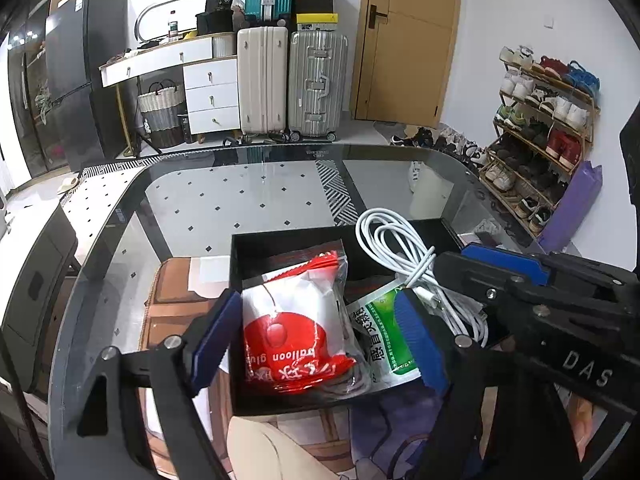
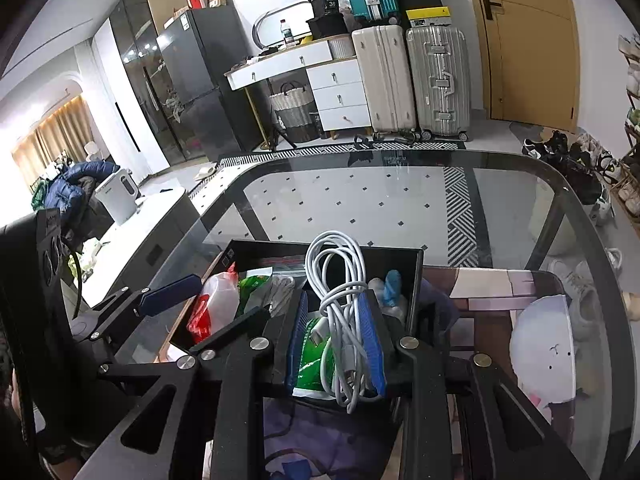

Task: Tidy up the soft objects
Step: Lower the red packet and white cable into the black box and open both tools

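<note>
Right tool (image 2: 336, 344) pinches white cable (image 2: 340, 280) over black box (image 2: 240, 246); left tool (image 1: 316, 336) spread around red packet (image 1: 296, 320).

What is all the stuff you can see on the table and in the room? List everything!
black box: one, black, on the glass table
glass table: one, clear with a dark rim, under the box
red and white packet: one, in the box, between the left gripper's open fingers
green and white packet: one, in the box beside the red one
white cable: one coiled bundle, white, over the box, pinched by the right gripper
suitcases: three, cream and silver on the floor, teal stacked above
white drawers: one unit, by the wall
woven basket: one, white and grey, beside the drawers
shoe rack: one, full of shoes, right wall
door: one, tan
left gripper: black with blue pads, open
right gripper: black with blue pads, shut on the cable
</note>
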### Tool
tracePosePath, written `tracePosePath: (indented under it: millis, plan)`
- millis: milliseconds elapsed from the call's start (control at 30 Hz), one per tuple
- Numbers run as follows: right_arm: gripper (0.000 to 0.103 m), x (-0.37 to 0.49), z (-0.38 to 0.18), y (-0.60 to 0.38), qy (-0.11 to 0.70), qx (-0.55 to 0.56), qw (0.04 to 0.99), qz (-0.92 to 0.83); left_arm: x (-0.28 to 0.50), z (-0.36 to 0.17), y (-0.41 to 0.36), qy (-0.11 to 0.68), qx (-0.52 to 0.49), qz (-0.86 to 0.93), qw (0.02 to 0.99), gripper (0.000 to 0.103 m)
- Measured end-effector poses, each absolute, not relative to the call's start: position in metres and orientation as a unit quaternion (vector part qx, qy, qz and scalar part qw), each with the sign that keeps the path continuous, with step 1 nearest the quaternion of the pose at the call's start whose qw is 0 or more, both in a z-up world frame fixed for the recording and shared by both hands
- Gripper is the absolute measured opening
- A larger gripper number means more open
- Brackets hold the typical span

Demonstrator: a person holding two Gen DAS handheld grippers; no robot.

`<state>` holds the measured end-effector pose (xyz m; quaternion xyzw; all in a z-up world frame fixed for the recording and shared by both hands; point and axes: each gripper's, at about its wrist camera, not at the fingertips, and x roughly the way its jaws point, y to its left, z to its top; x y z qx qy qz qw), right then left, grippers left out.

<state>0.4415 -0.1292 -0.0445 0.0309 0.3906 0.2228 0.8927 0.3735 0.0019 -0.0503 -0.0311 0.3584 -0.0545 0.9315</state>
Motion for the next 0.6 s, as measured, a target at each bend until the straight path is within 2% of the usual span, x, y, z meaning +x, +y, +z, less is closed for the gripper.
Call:
tracePosePath:
  millis: [267,367,600]
  plan:
    - [0.028,0.433,-0.032,-0.137,0.375,0.035,0.899,0.225,0.363,-0.037,0.014,0.340,-0.045,-0.082,0.936,0.082]
    - [0.028,0.429,-0.029,-0.139,0.373,0.040,0.898,0.230,0.357,-0.030,0.024,0.331,-0.069,-0.088,0.937,0.087]
    - [0.028,0.415,-0.015,-0.144,0.359,0.039,0.903,0.232,0.342,-0.014,0.042,0.309,-0.089,-0.093,0.942,0.087]
